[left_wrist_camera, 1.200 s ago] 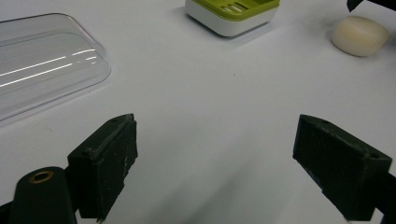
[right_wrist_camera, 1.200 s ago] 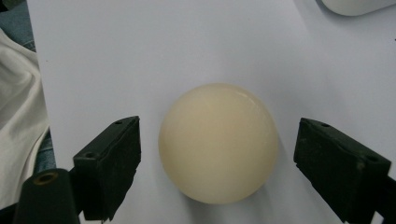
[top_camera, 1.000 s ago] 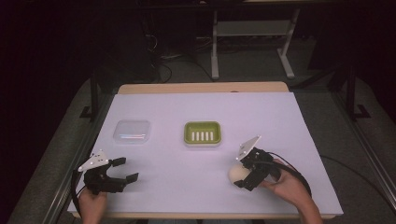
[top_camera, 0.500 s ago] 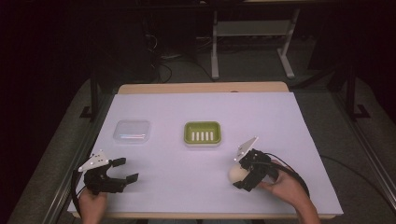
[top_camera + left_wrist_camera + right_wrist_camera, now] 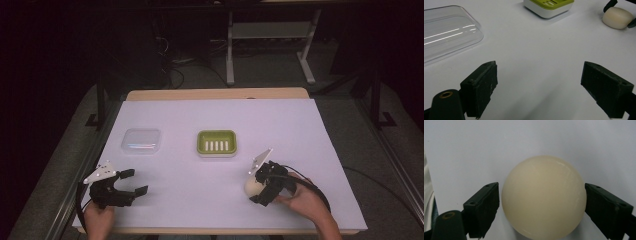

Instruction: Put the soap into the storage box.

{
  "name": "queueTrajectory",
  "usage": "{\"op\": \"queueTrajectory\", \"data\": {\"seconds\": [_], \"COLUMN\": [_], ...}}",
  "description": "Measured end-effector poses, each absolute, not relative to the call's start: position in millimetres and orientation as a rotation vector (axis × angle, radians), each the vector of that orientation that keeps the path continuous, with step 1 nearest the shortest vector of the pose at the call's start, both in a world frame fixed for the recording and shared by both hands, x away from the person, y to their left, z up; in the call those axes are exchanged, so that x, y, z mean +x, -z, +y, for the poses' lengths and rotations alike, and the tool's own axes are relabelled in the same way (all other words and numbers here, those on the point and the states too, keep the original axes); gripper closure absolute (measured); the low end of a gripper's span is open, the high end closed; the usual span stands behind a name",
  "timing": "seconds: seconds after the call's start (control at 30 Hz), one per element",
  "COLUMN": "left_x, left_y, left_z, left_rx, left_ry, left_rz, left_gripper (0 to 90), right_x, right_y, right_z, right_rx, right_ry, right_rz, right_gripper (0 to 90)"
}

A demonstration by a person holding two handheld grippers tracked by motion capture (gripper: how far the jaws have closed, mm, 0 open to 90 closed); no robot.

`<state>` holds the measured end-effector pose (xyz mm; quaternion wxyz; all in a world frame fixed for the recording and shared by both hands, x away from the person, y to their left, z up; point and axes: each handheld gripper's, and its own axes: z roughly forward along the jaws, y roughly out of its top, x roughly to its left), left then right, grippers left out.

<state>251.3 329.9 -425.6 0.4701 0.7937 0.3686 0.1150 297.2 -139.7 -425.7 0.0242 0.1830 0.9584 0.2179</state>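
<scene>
1. The right gripper [image 5: 261,186] is sitting near the table's front edge with its jaws spread around a cream soap bar [image 5: 253,186]. In the right gripper view the soap bar [image 5: 544,197] is lying between the two jaws; the right jaw looks to be at its side, while a thin gap is showing at the left jaw, so no firm pinch is visible.
2. The soap bar is resting on the white table cover [image 5: 300,140].
3. Ahead of the right gripper and off to its left, a green soap dish [image 5: 216,143] with a slotted floor is standing well apart from the soap, with bare cover between them.
4. Farther left, a clear plastic lid [image 5: 141,141] is lying flat, beside the dish but not touching it.
5. The left gripper [image 5: 131,182] is hovering at the front left with its jaws spread wide and nothing between them.
6. In the left gripper view, the clear plastic lid [image 5: 447,32] is lying ahead to its left, the green soap dish [image 5: 549,6] farther ahead, and the soap bar [image 5: 617,17] far off to its right.
</scene>
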Motion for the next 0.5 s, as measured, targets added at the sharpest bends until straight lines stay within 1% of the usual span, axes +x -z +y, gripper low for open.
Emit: {"op": "queueTrajectory", "data": {"seconds": [0.2,0.5], "left_x": [251.4,251.4], "left_y": [425.9,426.0], "left_z": [329.5,329.6], "left_rx": [1.948,1.947], "left_ry": [-0.283,-0.279], "left_rz": [0.899,0.902], "left_gripper": [13.0,13.0], "right_x": [296.4,295.5], "right_y": [427.1,427.1], "right_z": [-138.5,-137.5], "right_rx": [0.561,0.535], "right_ry": [-0.647,-0.623], "right_rz": [2.969,2.962], "right_gripper": [15.5,21.6]}}
